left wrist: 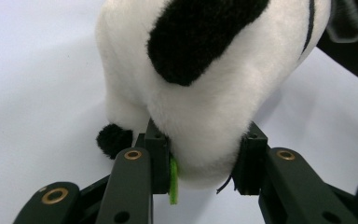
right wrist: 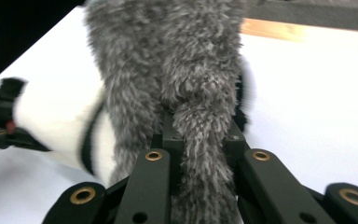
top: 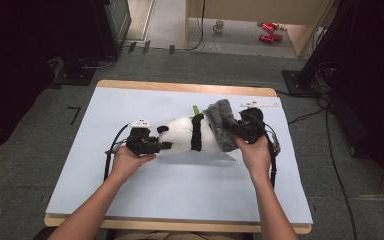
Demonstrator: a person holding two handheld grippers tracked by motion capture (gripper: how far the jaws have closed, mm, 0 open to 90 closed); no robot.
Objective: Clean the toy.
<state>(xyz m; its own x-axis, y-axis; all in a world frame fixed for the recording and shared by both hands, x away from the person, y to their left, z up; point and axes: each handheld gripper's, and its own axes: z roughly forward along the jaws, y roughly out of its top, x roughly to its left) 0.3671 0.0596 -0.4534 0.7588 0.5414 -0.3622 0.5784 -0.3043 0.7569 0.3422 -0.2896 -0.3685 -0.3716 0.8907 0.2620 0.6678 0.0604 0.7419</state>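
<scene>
A white and black plush panda (top: pixel 187 134) lies on its side in the middle of the pale blue table (top: pixel 180 180). My left gripper (top: pixel 166 145) is shut on the panda's head end (left wrist: pixel 205 140), with a green tag (left wrist: pixel 173 179) by one jaw. A grey furry garment (top: pixel 221 122) covers the panda's right end. My right gripper (top: pixel 238 131) is shut on a fold of that grey fur (right wrist: pixel 200 135), and the fur stretches up over the white body (right wrist: pixel 60 116). A green bit (top: pixel 196 109) sticks out above the panda.
A white strip (top: pixel 260 104) lies near the table's far right edge. Beyond the table, on the floor, stand a mug (top: pixel 219 26) and red objects (top: pixel 269 31). Cables (top: pixel 330 150) trail on the floor at the right. Dark stands flank both sides.
</scene>
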